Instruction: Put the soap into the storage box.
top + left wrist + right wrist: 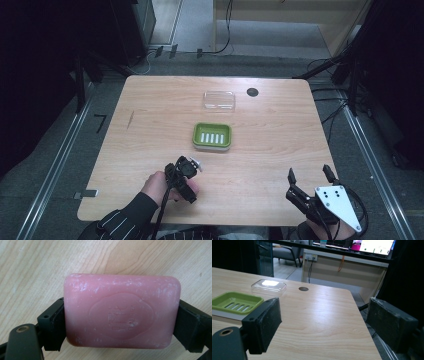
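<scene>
Pinching a pink soap bar by its two short ends, the left gripper hovered just in front of the green soap dish (nearer the person). Well to that dish's right, the right gripper held its jaws spread wide, holding nothing.

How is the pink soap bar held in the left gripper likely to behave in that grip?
The pink soap bar keeps its block shape between the jaws, so probably stiff. Its smooth, rounded edges suggest it could slip. Flat-faced, it is unlikely to roll if set down.
</scene>
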Action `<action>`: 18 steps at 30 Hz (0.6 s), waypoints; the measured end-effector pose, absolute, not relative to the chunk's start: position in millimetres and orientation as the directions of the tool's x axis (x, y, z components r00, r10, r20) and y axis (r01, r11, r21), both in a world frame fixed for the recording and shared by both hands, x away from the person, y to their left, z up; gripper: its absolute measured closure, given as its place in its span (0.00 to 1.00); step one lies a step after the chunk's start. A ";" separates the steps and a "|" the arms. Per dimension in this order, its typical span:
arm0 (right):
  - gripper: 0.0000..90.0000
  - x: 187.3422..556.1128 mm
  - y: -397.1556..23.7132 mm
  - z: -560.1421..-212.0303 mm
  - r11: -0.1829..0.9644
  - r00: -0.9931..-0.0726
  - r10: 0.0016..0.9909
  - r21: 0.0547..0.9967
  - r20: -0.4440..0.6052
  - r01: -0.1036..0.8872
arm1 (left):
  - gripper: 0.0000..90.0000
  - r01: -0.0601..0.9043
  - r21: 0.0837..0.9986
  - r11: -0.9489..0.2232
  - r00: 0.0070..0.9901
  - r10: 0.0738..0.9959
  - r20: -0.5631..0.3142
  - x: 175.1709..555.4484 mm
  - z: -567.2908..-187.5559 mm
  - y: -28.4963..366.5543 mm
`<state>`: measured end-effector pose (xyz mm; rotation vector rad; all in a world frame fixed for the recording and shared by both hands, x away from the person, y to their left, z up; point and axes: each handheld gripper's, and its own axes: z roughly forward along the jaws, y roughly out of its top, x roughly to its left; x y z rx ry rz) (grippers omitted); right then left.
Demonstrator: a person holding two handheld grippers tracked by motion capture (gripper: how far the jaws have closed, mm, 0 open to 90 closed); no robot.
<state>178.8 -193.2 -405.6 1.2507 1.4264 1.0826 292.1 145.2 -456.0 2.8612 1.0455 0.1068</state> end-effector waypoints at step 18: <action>0.14 178.8 -193.7 -405.6 0.093 -0.057 0.995 0.978 -0.084 0.184 | 0.15 0.640 0.162 -0.751 0.758 0.652 0.030 306.2 -442.4 135.6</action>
